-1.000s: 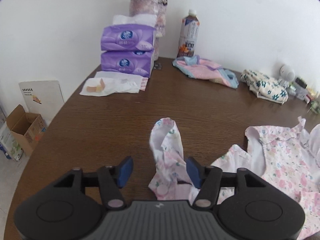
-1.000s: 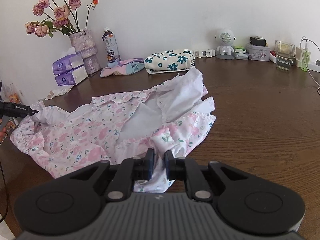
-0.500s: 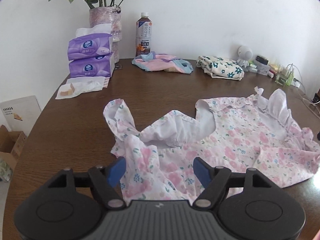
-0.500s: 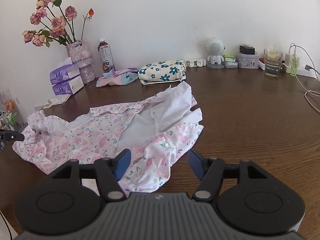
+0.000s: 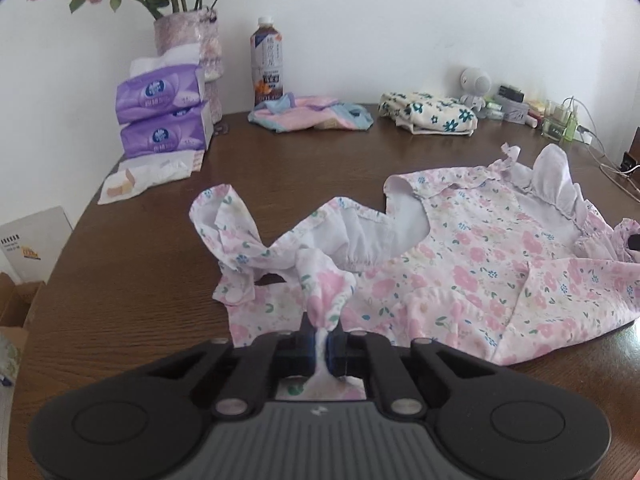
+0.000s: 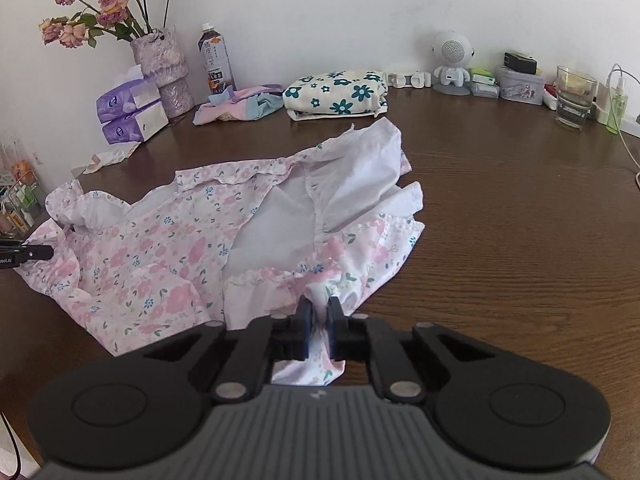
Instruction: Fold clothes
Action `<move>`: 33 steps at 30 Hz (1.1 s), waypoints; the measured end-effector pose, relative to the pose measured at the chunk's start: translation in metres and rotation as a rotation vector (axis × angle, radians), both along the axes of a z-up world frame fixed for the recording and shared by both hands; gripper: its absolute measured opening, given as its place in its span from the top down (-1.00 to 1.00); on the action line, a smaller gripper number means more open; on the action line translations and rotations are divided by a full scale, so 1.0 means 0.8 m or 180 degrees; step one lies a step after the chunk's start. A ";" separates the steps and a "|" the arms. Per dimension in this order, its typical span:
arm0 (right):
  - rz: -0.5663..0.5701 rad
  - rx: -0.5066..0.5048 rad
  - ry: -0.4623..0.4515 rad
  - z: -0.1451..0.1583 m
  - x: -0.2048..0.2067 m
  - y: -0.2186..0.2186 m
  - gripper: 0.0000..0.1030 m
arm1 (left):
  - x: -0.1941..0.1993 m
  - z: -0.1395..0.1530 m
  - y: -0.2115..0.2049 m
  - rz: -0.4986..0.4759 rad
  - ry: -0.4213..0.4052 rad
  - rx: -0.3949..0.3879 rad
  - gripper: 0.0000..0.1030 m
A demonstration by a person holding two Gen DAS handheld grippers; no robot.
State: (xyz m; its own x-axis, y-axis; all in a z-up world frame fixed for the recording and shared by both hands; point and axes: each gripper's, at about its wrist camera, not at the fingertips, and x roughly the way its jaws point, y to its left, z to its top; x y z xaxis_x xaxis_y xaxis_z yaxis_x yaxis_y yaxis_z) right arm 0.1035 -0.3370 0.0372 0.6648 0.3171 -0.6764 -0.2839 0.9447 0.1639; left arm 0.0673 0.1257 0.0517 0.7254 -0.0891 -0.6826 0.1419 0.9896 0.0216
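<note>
Across the middle of both frames, a thin, crumpled floral dress (image 5: 500,264) of pale pink print with white lining and ruffled edges lies on the dark wood-grain table (image 5: 132,280), its long axis running left to right. At lower centre of the left wrist view, the left hand-held gripper (image 5: 320,346) pinches a bunched fold of it. The right hand-held gripper (image 6: 319,320) likewise clamps a gathered hem.

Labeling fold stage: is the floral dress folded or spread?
Spread, not folded. The dress lies open and rumpled across the table; the left gripper and right gripper each pinch its near edge.
</note>
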 end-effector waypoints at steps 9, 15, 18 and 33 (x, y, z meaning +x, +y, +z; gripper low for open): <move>-0.0594 0.0407 -0.0054 -0.019 -0.083 -0.075 0.87 | -0.080 -0.007 -0.005 -0.0025 -0.0318 0.0030 0.91; -0.0716 0.0455 0.0028 -0.034 -0.122 -0.088 0.76 | -0.114 -0.017 -0.005 -0.0150 -0.0580 -0.0017 0.76; -0.0662 0.0355 -0.0084 -0.025 -0.125 -0.080 0.15 | -0.120 -0.020 -0.003 -0.0172 -0.0485 -0.0102 0.53; 0.0121 -0.0293 -0.0230 -0.006 -0.010 0.014 -0.36 | -0.044 -0.023 -0.036 -0.0143 -0.0056 0.0069 0.46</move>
